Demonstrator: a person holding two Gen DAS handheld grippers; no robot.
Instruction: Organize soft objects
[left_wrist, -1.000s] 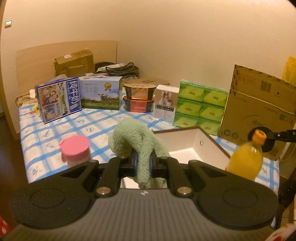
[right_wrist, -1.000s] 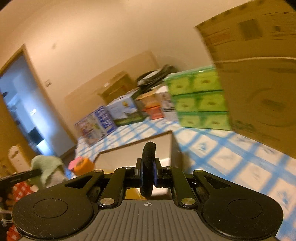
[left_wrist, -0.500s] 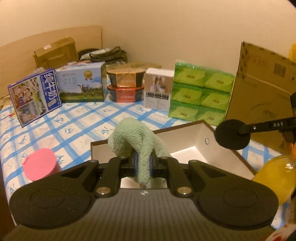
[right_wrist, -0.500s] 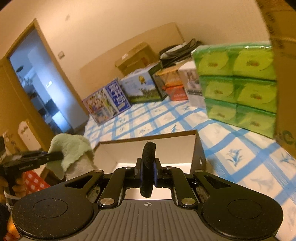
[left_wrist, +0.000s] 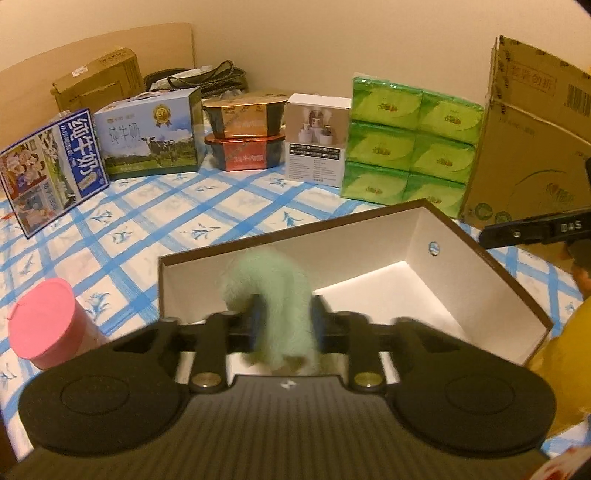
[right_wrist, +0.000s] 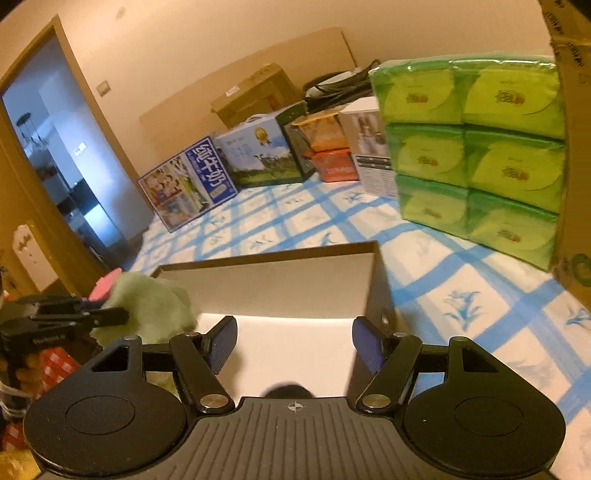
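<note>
Though blurred, the green towel (left_wrist: 275, 295) hides the box (left_wrist: 480, 280) floor.

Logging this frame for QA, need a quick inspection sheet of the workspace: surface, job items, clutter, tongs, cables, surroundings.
Surface: blue-checked cloth, mostly bare in the middle.
Job's things: green towel between the left fingers over the open white box; a dark round thing lies low in the right wrist view.
Clutter: pink-lidded jar, milk cartons, green tissue packs, cardboard box.
Tongs: left tongs opening, towel between them; right tongs opening, nothing between them.
Cables: nothing seen.
Surroundings: doorway, beige wall.
</note>
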